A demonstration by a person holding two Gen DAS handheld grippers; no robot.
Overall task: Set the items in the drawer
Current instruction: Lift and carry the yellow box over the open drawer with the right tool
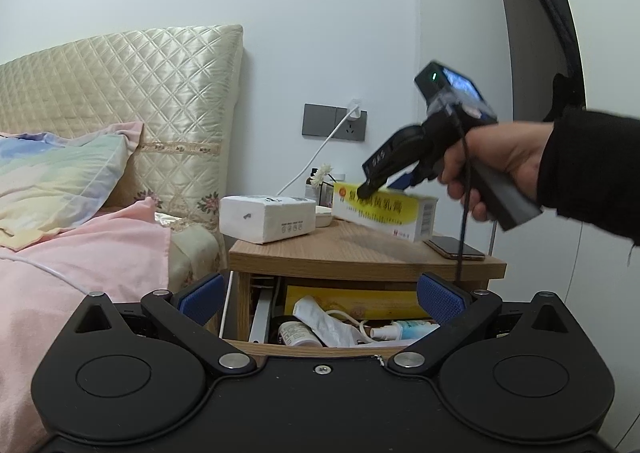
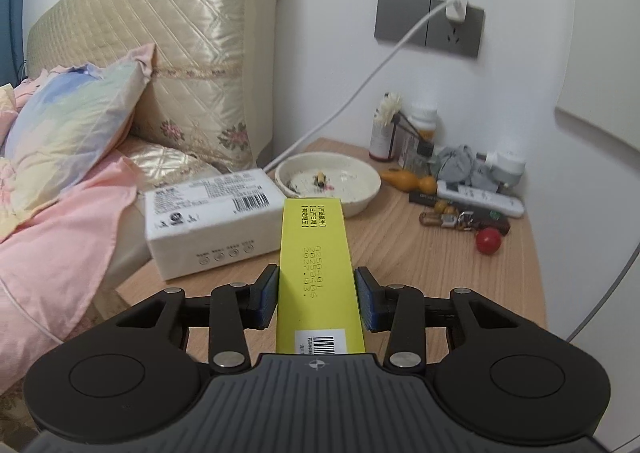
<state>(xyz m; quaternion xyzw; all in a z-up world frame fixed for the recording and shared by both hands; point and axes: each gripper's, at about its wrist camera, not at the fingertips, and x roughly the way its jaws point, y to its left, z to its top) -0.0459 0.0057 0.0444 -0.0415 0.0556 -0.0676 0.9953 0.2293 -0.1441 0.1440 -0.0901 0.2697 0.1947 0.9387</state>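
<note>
The yellow medicine box [image 1: 384, 211] [image 2: 316, 273] is held at one end, its far end pointing toward the wall. My right gripper [image 2: 316, 297] is shut on it, blue pads pressed to both long sides. The left wrist view shows a hand holding that right gripper [image 1: 370, 185] over the wooden nightstand top [image 1: 340, 249], the box tilted at or just above the surface. Below, the drawer [image 1: 320, 349] stands open with a tube, a small bottle and a spray bottle inside. My left gripper [image 1: 320, 297] hangs open in front of the drawer, holding nothing.
On the nightstand, a white tissue pack [image 2: 212, 221] lies left of the box and a white dish [image 2: 360, 173] lies beyond it. Small clutter and a red ball [image 2: 489, 241] fill the back right. A phone [image 1: 454, 247] lies at the right front. The bed [image 1: 80, 253] borders the left.
</note>
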